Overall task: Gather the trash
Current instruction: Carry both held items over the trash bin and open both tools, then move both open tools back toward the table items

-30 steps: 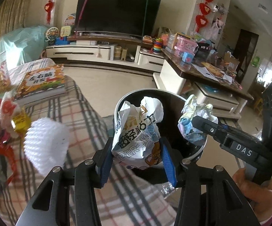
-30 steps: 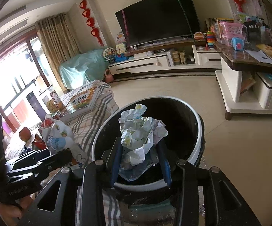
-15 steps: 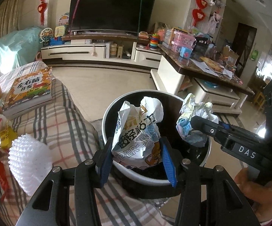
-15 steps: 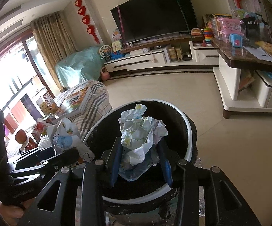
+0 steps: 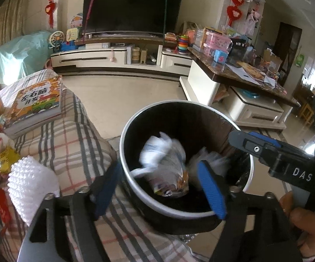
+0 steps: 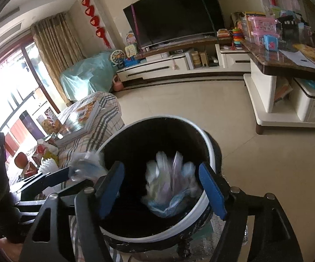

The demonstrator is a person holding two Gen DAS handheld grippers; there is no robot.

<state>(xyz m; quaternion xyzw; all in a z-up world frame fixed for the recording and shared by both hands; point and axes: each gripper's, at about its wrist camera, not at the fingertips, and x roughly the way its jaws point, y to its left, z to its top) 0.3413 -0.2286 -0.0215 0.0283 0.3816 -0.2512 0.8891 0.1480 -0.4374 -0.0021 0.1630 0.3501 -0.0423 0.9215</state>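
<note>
A black trash bin with a white rim point(image 5: 135, 187) point(image 6: 207, 196) stands on the floor beside a plaid-covered table point(image 5: 74, 135). My left gripper point(image 5: 159, 185) is open above the bin; a crumpled snack wrapper point(image 5: 166, 170), blurred, is falling inside it. My right gripper point(image 6: 161, 185) is open over the same bin; a crumpled pale paper wad point(image 6: 172, 183), blurred, is dropping between its fingers. The right gripper point(image 5: 255, 144) also shows at the bin's right rim in the left wrist view.
On the plaid table lie a white foam net point(image 5: 31, 179), a children's book point(image 5: 35, 102) and snack packets point(image 5: 2, 159). A TV point(image 5: 131, 6) on a low cabinet stands at the back. A cluttered side table point(image 5: 244, 72) stands to the right. Tiled floor point(image 6: 190, 100) lies beyond.
Both grippers have opened and let go of their trash. The snack wrapper and the paper wad are falling into the bin.
</note>
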